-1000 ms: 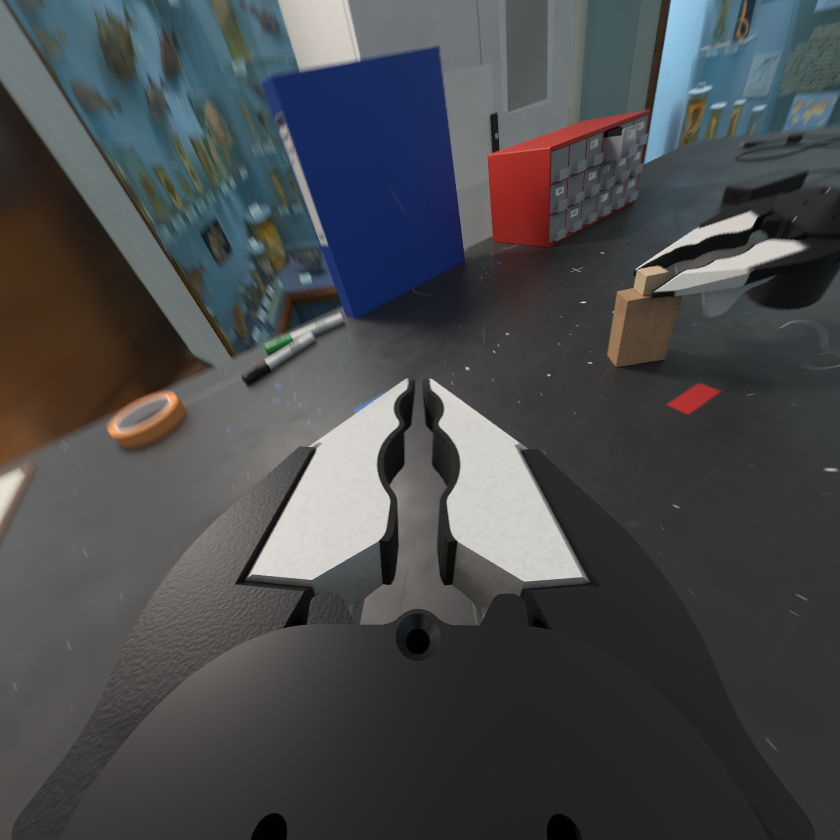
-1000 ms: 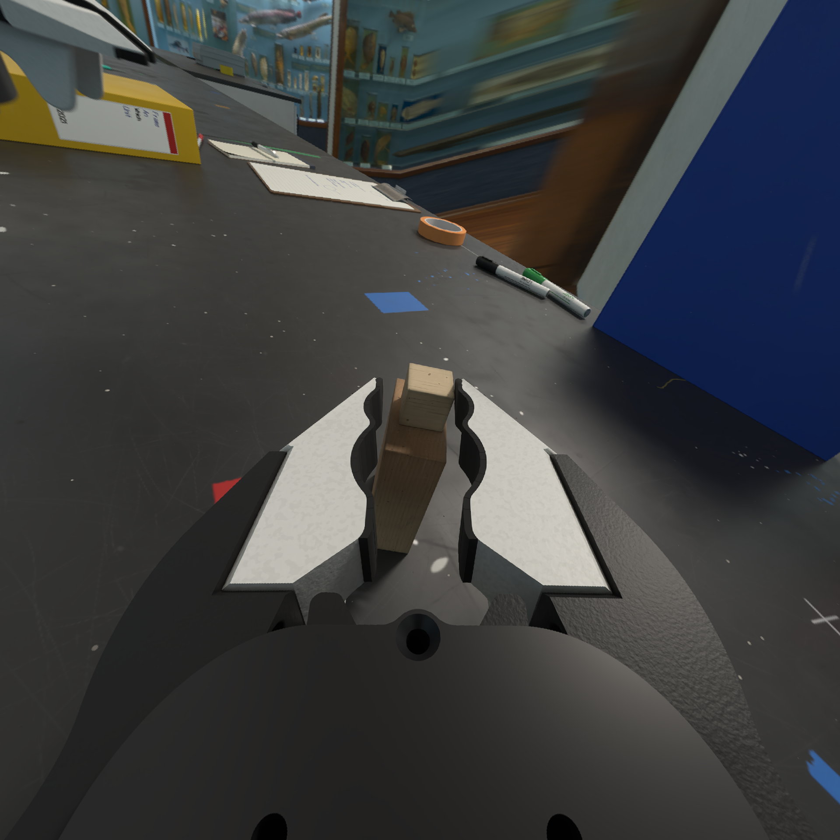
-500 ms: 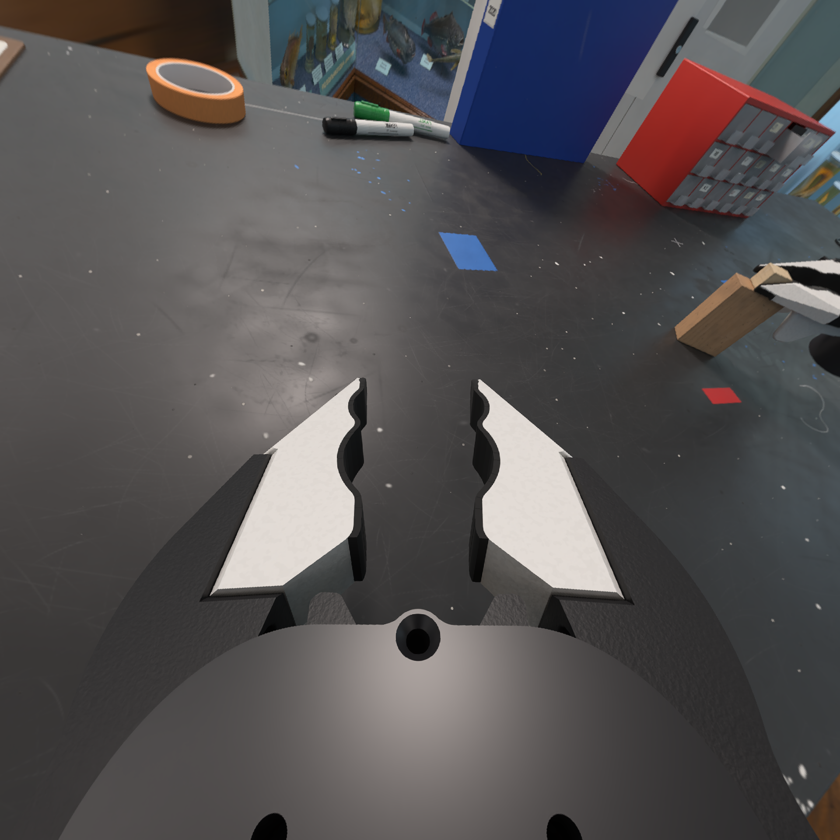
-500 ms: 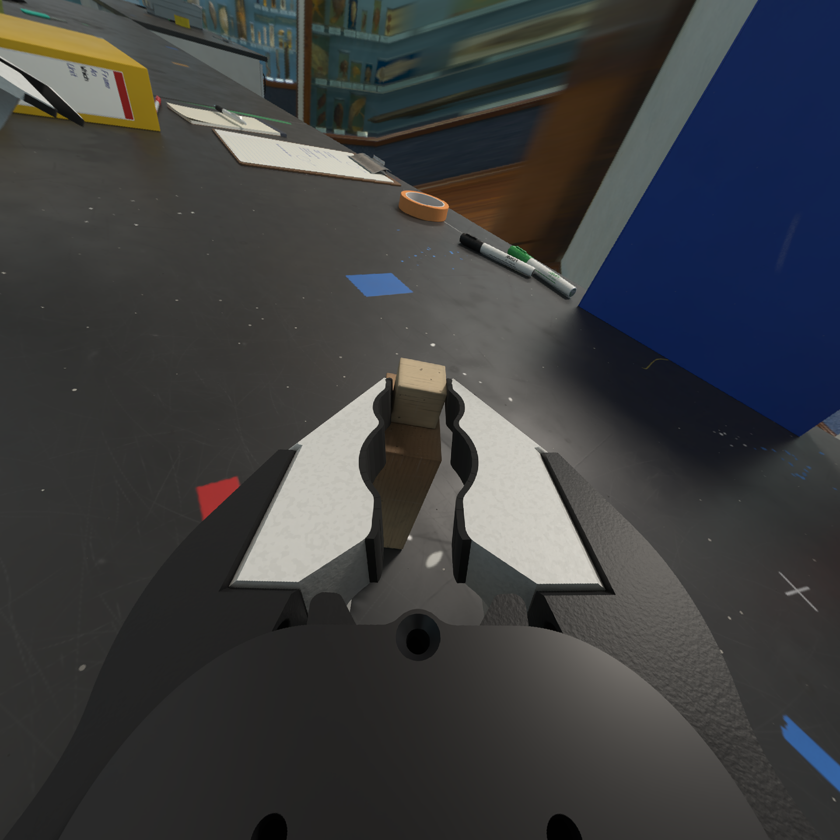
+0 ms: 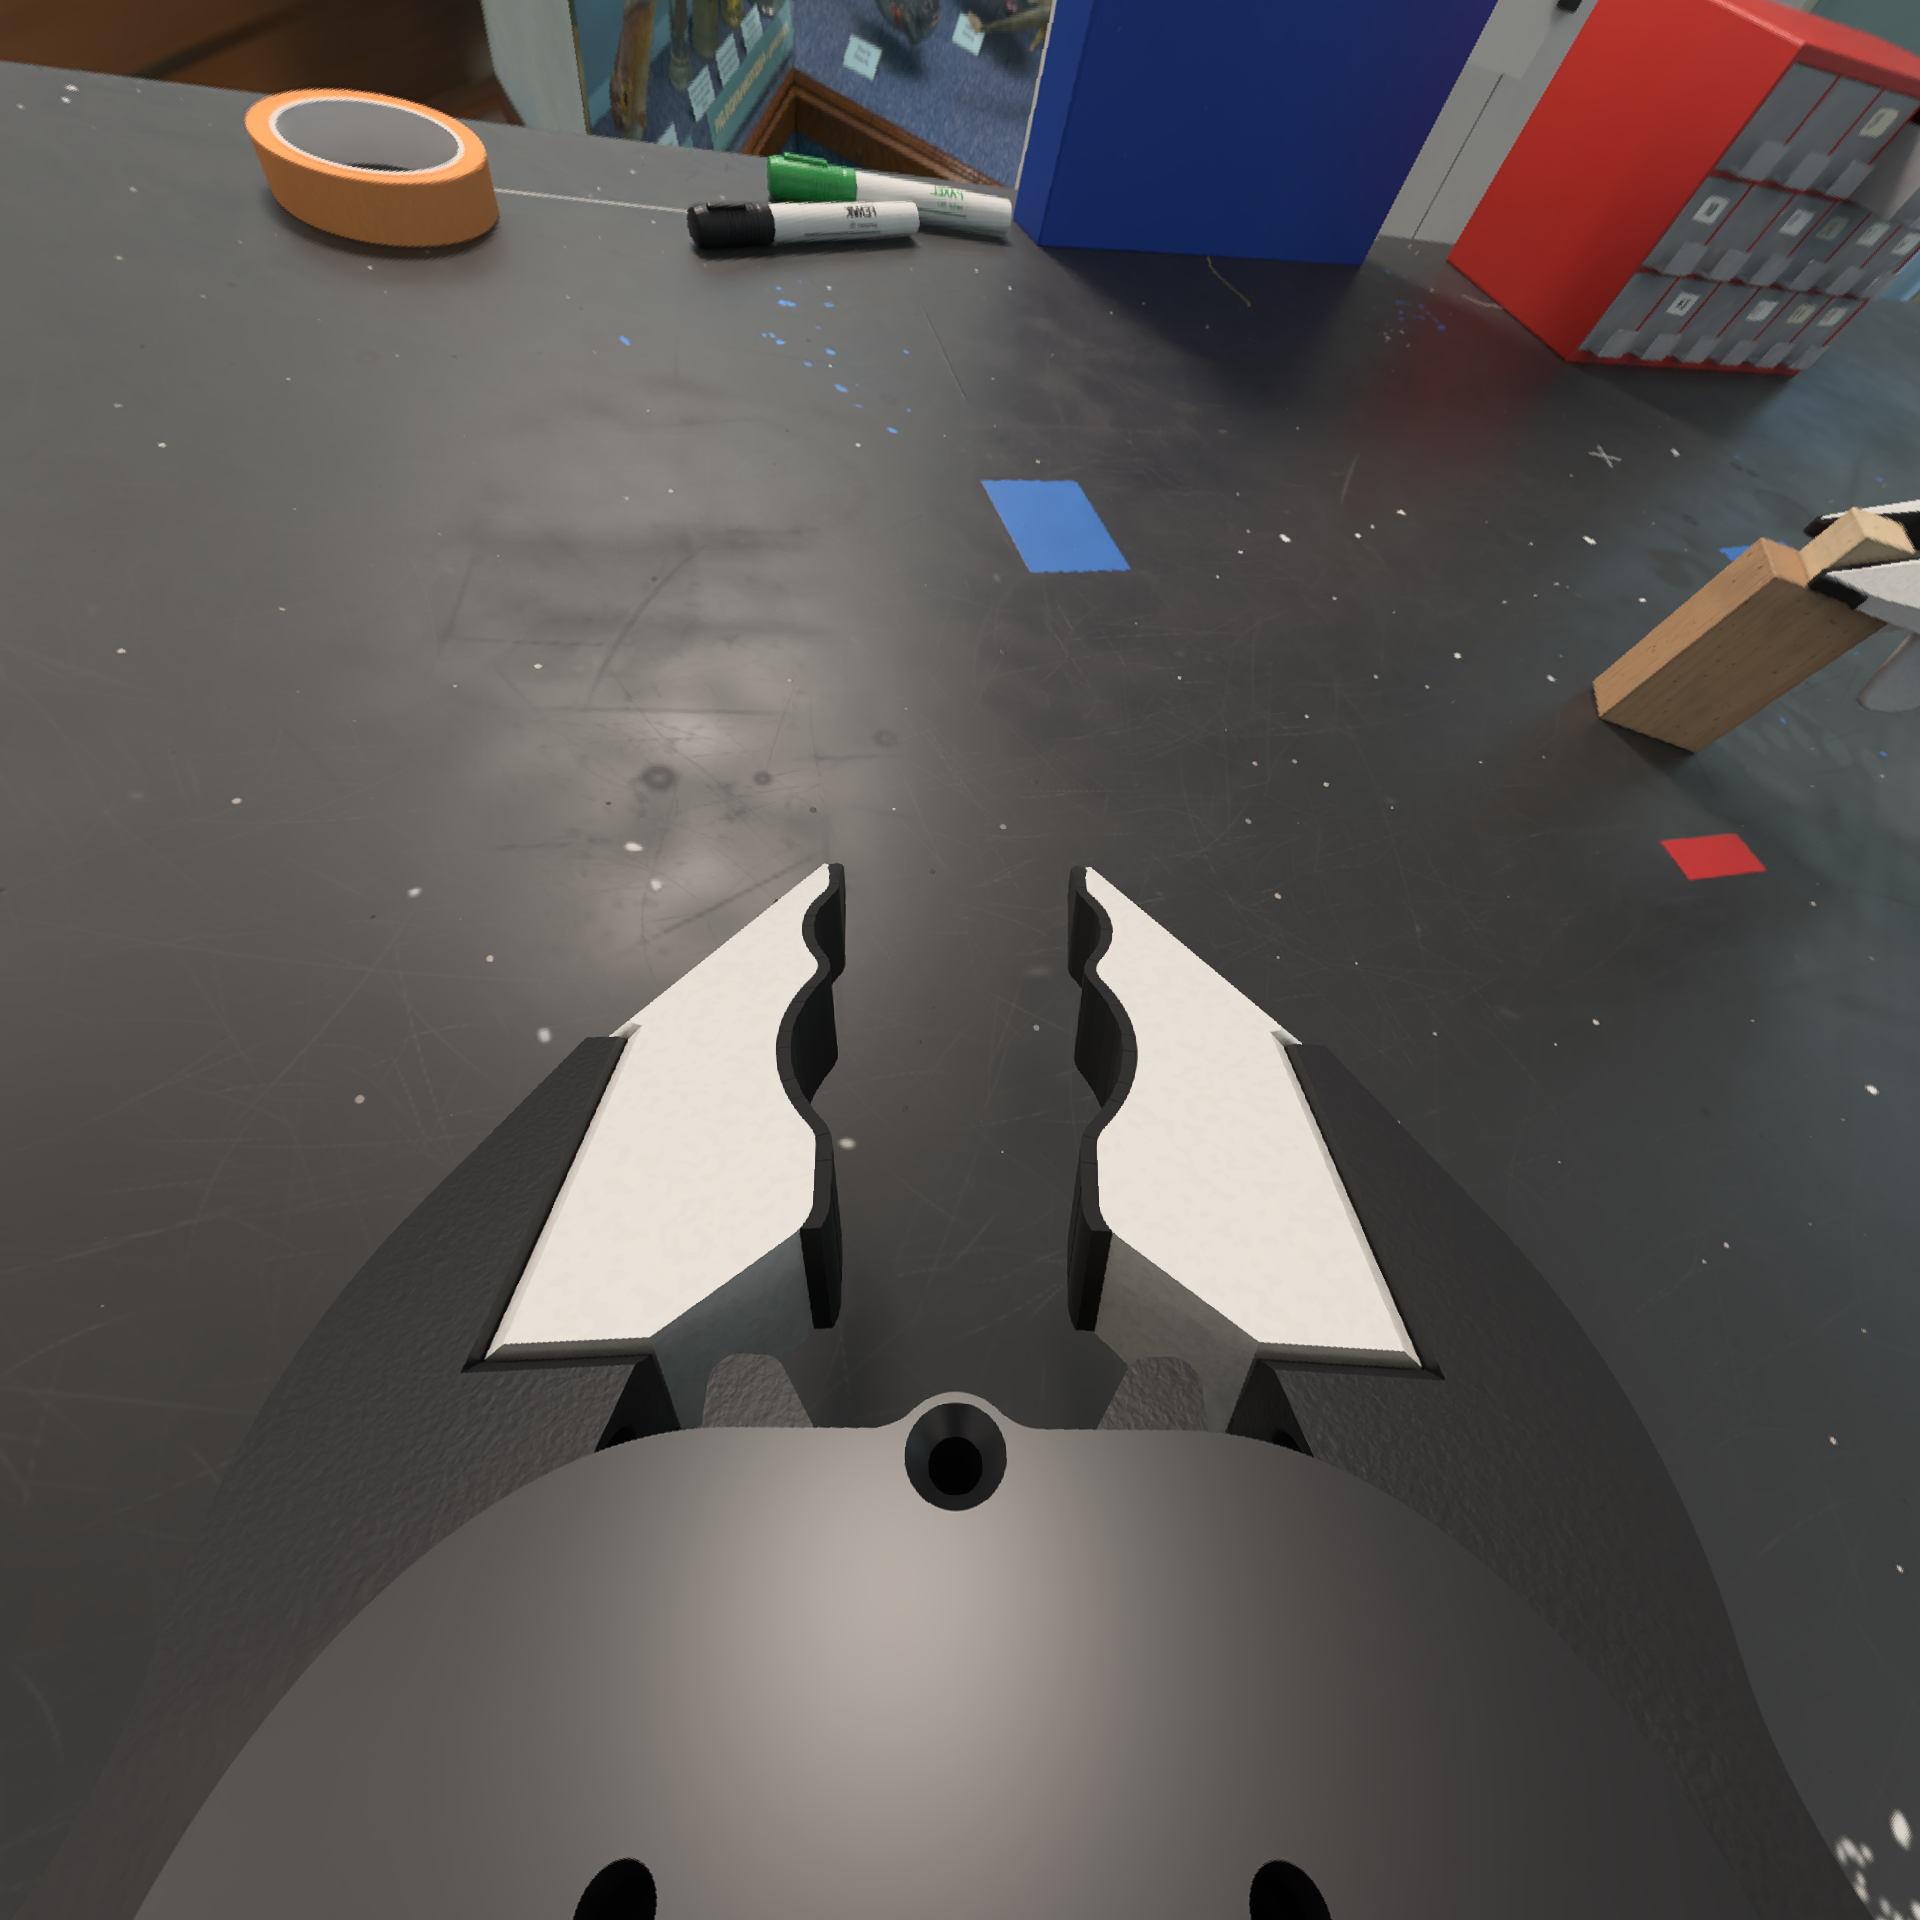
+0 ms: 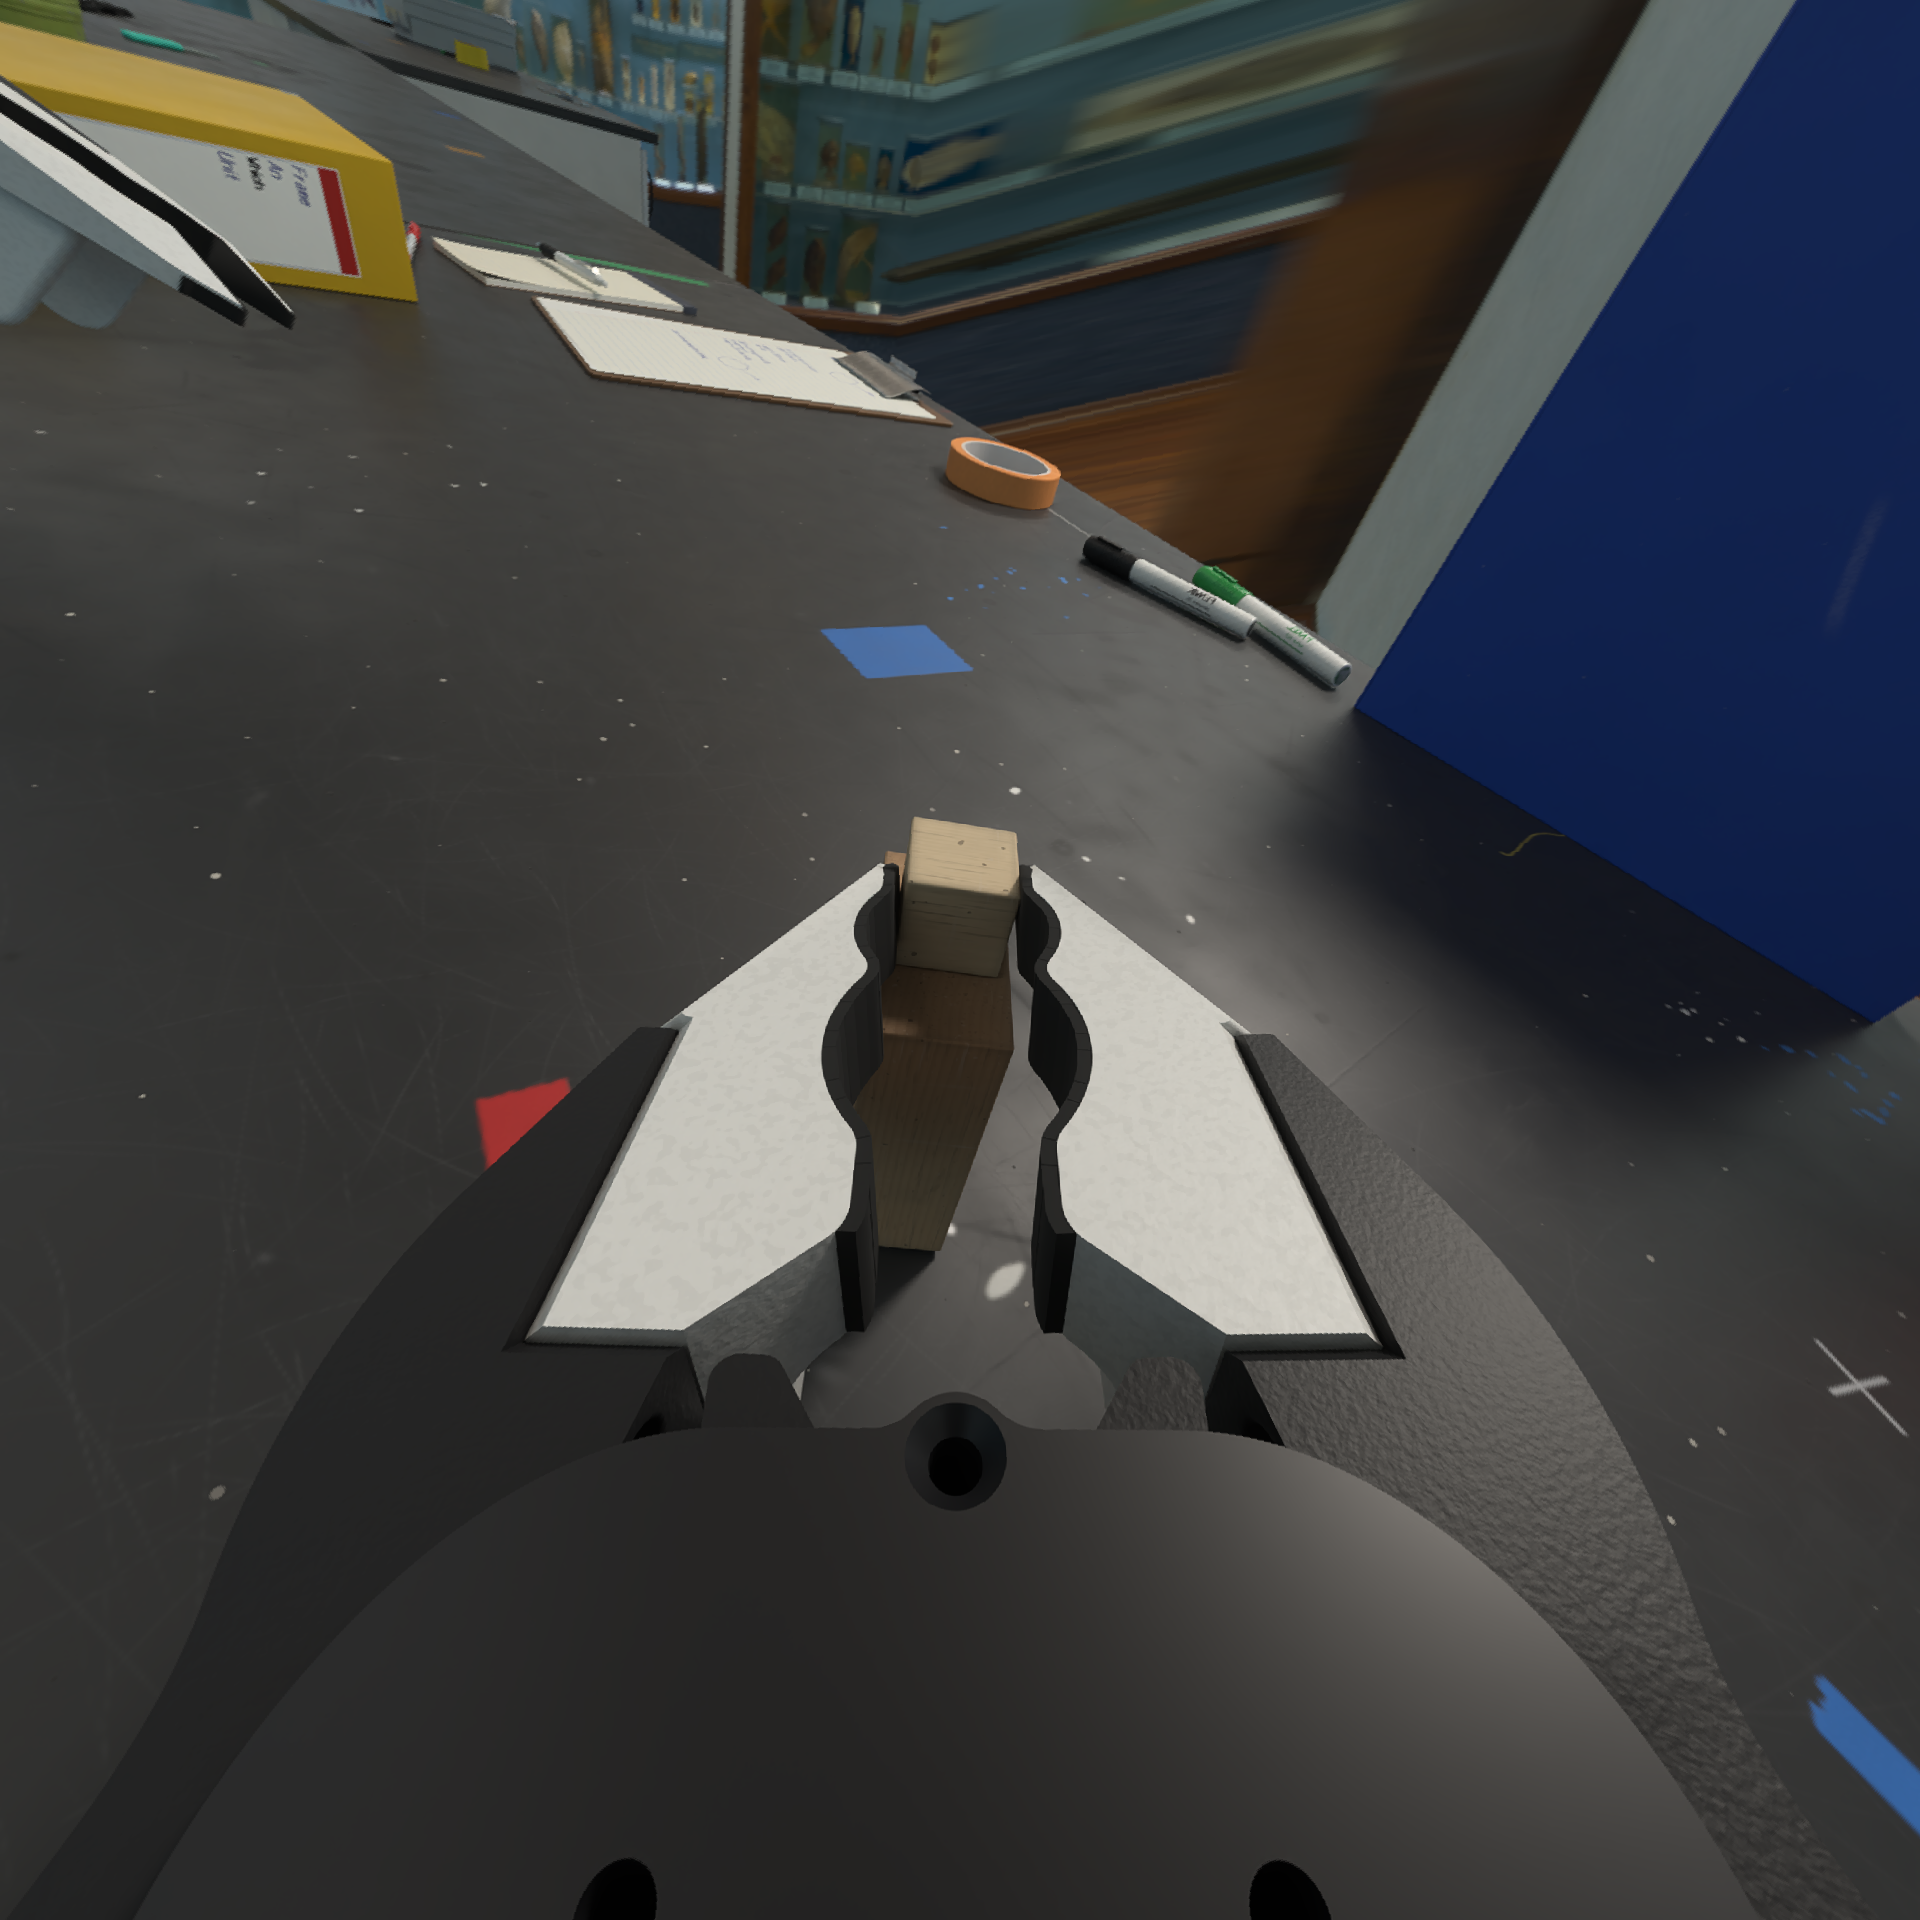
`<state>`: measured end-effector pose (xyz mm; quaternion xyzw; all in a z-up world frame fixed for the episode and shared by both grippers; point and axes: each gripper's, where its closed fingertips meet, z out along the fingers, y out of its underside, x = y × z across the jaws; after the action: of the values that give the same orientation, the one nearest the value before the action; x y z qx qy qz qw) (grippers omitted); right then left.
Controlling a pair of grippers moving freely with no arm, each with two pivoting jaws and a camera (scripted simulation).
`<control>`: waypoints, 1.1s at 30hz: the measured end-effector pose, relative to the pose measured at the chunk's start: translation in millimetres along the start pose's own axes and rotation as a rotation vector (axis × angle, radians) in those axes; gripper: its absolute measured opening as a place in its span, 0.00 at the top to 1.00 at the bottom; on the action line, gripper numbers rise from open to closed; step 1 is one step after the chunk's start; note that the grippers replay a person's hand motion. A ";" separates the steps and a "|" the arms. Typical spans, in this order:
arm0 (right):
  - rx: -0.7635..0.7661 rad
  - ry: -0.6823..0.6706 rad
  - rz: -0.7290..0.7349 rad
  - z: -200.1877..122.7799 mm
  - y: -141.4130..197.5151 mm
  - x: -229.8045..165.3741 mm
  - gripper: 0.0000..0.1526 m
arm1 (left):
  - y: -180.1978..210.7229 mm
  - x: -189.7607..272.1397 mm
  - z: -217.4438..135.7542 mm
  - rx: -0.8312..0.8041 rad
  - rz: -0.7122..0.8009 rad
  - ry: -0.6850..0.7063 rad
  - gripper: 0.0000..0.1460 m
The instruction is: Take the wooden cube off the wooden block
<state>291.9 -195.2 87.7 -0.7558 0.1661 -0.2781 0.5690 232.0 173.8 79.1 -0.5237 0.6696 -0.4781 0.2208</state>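
A small pale wooden cube (image 6: 958, 891) sits on top of an upright wooden block (image 6: 935, 1122) on the dark table. My right gripper (image 6: 956, 883) is shut on the cube, one fingertip pressing each side. I cannot tell whether the cube still touches the block's top. In the left wrist view the block (image 5: 1725, 655) and the cube (image 5: 1860, 540) are at the far right, with the right gripper's fingers (image 5: 1881, 582) around the cube. My left gripper (image 5: 956, 883) is open and empty over bare table, well left of the block.
An orange tape roll (image 5: 369, 166), two markers (image 5: 831, 208), a blue binder (image 5: 1226, 125) and a red drawer box (image 5: 1714, 177) line the far edge. Blue (image 5: 1055, 525) and red (image 5: 1712, 856) patches mark the table. A yellow binder (image 6: 239, 177) and a clipboard (image 6: 727, 358) lie farther left.
My left gripper has opened, tilted down toward the table and moved closer to the tape roll and markers. My right gripper has closed its fingers onto the cube.
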 end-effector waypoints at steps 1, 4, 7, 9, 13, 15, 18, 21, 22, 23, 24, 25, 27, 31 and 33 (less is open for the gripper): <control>-0.002 -0.008 0.002 0.1 -0.1 -0.6 0.86 | 0.2 0.7 0.9 -0.006 0.002 -0.002 0.71; -0.003 -0.018 0.006 0.2 -0.1 -1.4 0.86 | -4.0 6.5 2.5 0.005 0.009 0.027 0.71; 0.001 -0.028 -0.010 -0.3 -0.6 -4.5 0.86 | -8.6 12.7 5.7 0.020 0.034 0.055 0.70; 0.002 -0.045 -0.020 -0.6 -1.1 -8.5 0.86 | -9.5 16.8 8.6 0.015 0.052 0.071 0.70; -0.005 -0.113 0.004 -1.1 -1.3 -14.7 0.87 | -13.6 20.9 14.7 -0.009 0.120 0.056 0.69; 0.001 -0.154 0.025 -1.6 -2.0 -16.0 0.87 | -18.8 24.0 19.6 -0.013 0.147 0.044 0.69; 0.027 -0.218 0.067 -1.9 -3.2 -16.9 0.87 | -27.6 31.2 30.1 -0.013 0.185 0.040 0.70; 0.086 -0.253 0.112 -3.4 -7.6 -15.1 0.87 | -33.1 37.1 42.3 -0.031 0.215 0.036 0.70; 0.105 -0.263 0.126 -4.5 -9.8 -14.3 0.87 | -34.9 37.3 46.4 -0.033 0.220 0.026 0.69; 0.122 -0.277 0.140 -5.7 -11.8 -14.1 0.87 | -36.7 37.3 49.7 -0.036 0.224 0.016 0.68; 0.138 -0.294 0.152 -6.9 -13.6 -14.1 0.87 | -38.7 37.0 52.0 -0.037 0.227 0.008 0.68; 0.153 -0.312 0.166 -8.2 -15.2 -13.8 0.87 | -40.7 35.5 52.1 -0.042 0.232 -0.009 0.69; 0.178 -0.333 0.188 -10.2 -17.9 -12.4 0.87 | -46.0 32.3 47.3 -0.032 0.231 -0.056 0.72; 0.187 -0.332 0.173 -10.6 -18.8 -13.6 0.87 | -52.5 29.4 46.5 -0.014 0.168 -0.032 0.71; 0.177 -0.334 0.156 -9.7 -17.9 -15.8 0.87 | -59.9 34.4 49.2 0.030 0.152 0.013 0.70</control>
<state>272.4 -188.4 103.1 -0.7235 0.1024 -0.1175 0.6725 288.4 122.6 116.4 -0.4648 0.7017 -0.4734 0.2598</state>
